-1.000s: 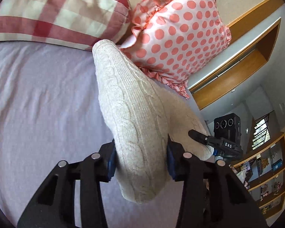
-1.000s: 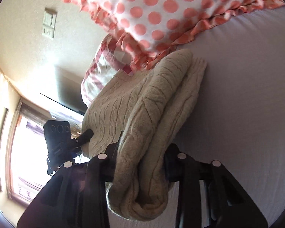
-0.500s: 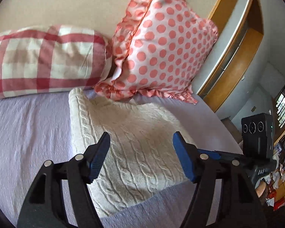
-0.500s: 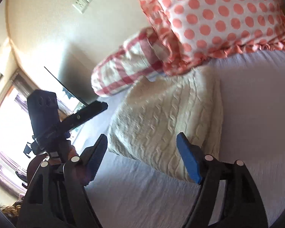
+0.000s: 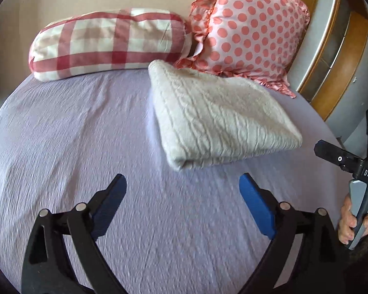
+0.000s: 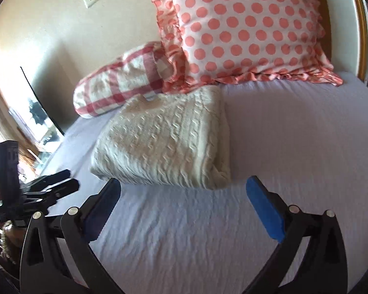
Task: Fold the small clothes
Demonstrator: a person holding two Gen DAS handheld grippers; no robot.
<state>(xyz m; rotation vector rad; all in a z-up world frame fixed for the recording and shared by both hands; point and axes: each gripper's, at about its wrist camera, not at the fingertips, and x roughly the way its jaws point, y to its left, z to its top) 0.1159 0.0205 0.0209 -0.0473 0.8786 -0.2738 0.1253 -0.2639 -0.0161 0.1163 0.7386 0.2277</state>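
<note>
Both grippers have drawn back from the sweater since half a second ago: the left gripper (image 5: 182, 197) and the right gripper (image 6: 184, 202) now hang over bare lavender bed sheet (image 5: 61, 147), jaws spread wide and holding nothing. Beyond them the folded cream cable-knit sweater (image 5: 218, 117) lies flat on the sheet. Its far edge touches the checked pillow (image 5: 108, 44) and the polka-dot pillow (image 5: 245, 24) along the bed's head edge.
</note>
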